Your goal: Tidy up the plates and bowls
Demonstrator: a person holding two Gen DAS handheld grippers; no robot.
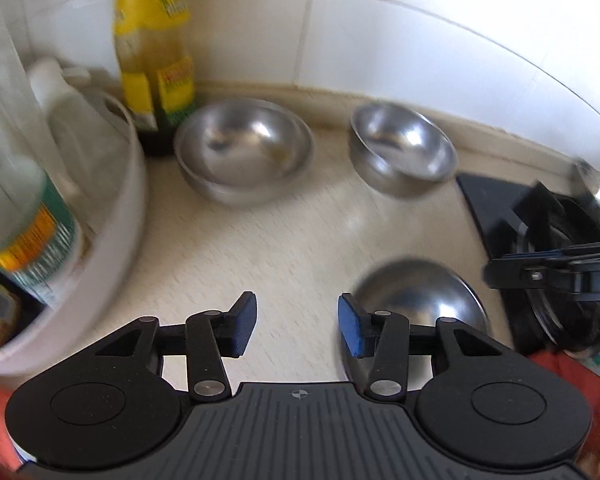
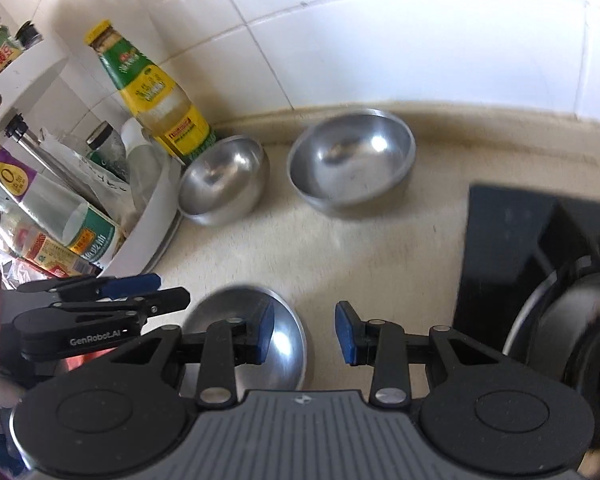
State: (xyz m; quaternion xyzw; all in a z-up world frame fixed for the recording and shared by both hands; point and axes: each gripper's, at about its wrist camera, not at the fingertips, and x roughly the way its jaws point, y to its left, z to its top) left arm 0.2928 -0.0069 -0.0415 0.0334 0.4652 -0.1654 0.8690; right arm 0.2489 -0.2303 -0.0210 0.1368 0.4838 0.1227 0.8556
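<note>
Three steel bowls sit on the beige counter. The left bowl (image 1: 244, 152) (image 2: 222, 182) stands by a yellow-labelled bottle (image 1: 154, 56) (image 2: 156, 92); it looks like two bowls nested. The right bowl (image 1: 402, 148) (image 2: 352, 160) stands near the wall. A third bowl (image 1: 416, 300) (image 2: 256, 336) lies upside down close to both grippers. My left gripper (image 1: 297, 328) is open and empty, with the upturned bowl under its right finger. My right gripper (image 2: 305, 334) is open and empty, with that bowl under its left finger. The left gripper also shows in the right wrist view (image 2: 140, 292).
A white round rack (image 1: 112, 216) (image 2: 156, 216) with bottles and jars stands at the left. A black stove with a burner (image 1: 540, 220) (image 2: 540, 260) lies at the right. A white tiled wall (image 2: 380, 40) backs the counter. The right gripper shows at the left wrist view's right edge (image 1: 556, 272).
</note>
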